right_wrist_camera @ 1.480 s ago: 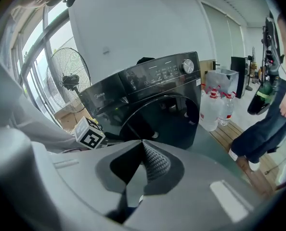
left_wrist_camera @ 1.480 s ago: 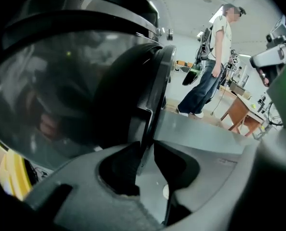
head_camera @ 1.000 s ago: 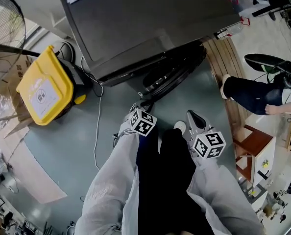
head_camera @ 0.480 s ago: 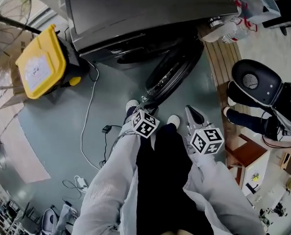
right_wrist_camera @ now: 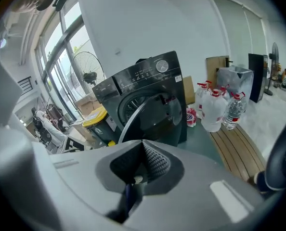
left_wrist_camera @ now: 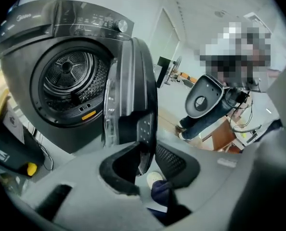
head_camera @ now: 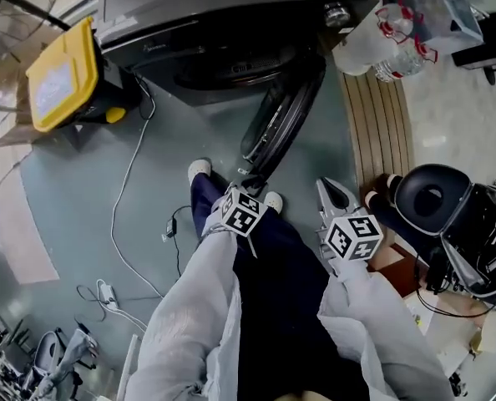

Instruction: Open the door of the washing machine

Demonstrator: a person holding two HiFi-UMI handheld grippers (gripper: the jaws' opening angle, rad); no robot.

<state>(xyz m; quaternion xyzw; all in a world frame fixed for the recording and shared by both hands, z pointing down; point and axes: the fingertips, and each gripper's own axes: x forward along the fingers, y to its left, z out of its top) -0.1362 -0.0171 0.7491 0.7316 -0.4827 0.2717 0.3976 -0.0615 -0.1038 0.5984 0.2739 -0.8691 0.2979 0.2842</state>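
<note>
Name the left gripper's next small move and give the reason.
Probably draw the left gripper straight back off the door. The door already stands swung wide of the drum. Its lower edge still sits between the jaws, which have just been opening, and a gap shows beside it, so the grip looks released and only a clean withdrawal seems left.

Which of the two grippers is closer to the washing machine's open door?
Left. The left gripper is at the free edge of the door, that edge between its fingers, which have just been opening. The right gripper, shut, is off to the door's right, apart.
</note>
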